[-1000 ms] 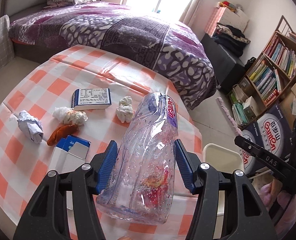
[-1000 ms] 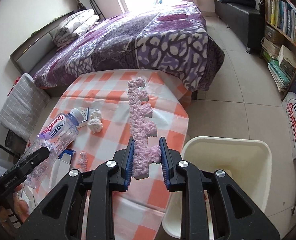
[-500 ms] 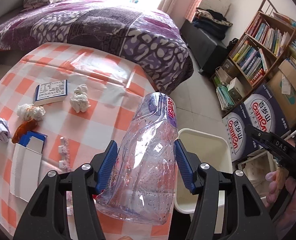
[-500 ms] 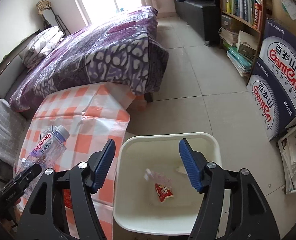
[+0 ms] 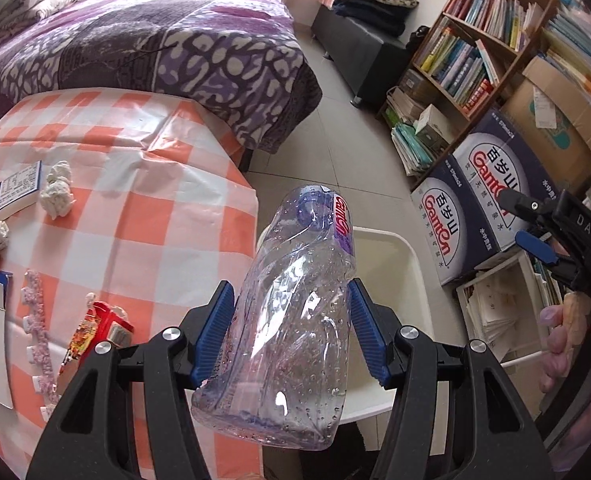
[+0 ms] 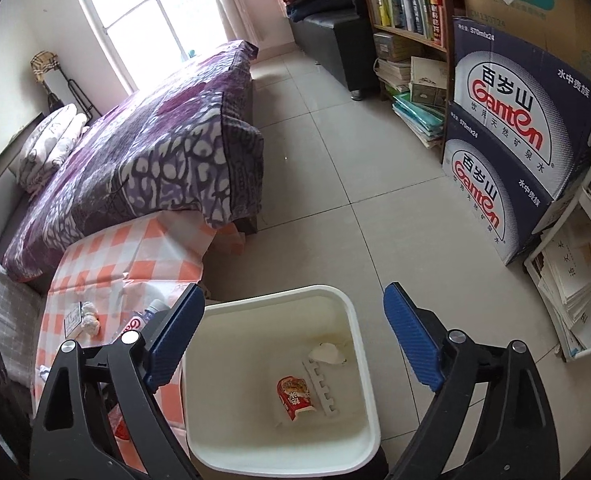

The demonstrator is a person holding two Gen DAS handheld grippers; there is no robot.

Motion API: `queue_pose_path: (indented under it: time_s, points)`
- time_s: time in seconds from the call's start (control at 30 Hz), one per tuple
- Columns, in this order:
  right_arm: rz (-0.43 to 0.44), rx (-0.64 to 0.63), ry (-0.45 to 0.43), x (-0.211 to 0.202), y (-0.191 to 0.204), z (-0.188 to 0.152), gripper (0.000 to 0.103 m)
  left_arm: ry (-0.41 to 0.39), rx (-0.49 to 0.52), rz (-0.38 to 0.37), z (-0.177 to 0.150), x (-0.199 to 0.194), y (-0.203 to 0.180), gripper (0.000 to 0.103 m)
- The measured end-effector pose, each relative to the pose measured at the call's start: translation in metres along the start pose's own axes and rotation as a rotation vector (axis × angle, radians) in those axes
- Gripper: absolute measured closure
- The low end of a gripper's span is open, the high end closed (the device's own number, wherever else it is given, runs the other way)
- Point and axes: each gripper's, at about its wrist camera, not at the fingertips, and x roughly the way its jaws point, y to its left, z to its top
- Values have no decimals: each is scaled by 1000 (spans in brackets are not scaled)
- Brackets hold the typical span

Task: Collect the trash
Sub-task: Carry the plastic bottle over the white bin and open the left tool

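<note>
The left gripper [image 5: 291, 332] held the crushed bottle [image 5: 295, 312] above the bin [image 6: 279, 380], near its table-side rim. The right gripper [image 6: 293, 344] hung wide and empty over the bin. Next, it seemed, the bottle needed centring over the bin, then release.
</note>
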Motion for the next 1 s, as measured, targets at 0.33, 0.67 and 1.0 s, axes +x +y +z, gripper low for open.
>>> queue_pose_path:
  time_s: [0.33, 0.67, 1.0]
  points:
    - [-2, 76, -10, -4, -30, 7, 13, 70, 50, -74, -8, 27, -33, 26]
    - [-7, 61, -5, -3, -18, 6, 9, 71, 24, -9, -9, 24, -16, 26]
    - [-4, -54, 31, 7, 36, -7, 8, 47, 15, 120, -14, 3, 26, 25]
